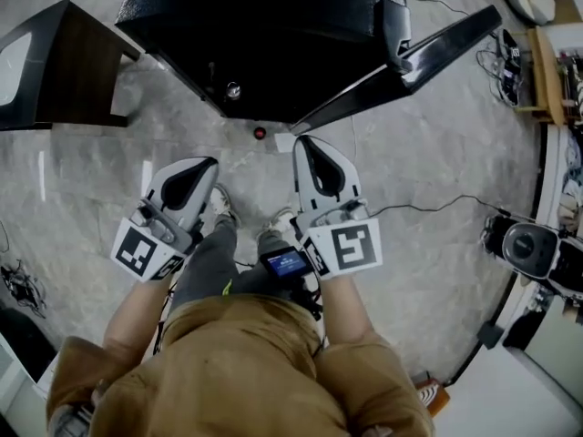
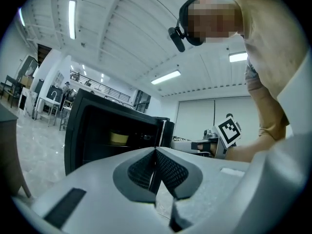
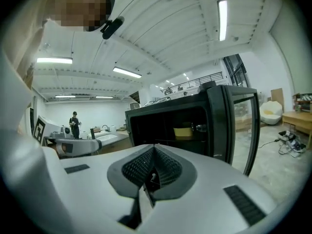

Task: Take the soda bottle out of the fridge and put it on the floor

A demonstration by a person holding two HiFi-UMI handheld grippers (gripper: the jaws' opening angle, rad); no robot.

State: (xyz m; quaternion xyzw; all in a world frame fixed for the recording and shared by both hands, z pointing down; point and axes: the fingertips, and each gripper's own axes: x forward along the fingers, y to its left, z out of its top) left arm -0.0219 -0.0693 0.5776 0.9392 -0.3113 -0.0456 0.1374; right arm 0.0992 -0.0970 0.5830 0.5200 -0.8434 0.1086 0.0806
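Fridge (image 1: 273,25) door (image 1: 437,44) is open; the soda bottle (image 3: 183,131), yellow label, sits inside. Your left gripper (image 1: 208,164) and right gripper (image 1: 303,144) are side by side, roughly level, aimed at the fridge, short of it. Both sets of fingers closed tight, empty.

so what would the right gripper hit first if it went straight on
Most likely the open fridge: the right gripper, jaws shut and empty, aims into its dark interior, left of the open door. The yellow item inside sits slightly right of that line. Depth is unclear.
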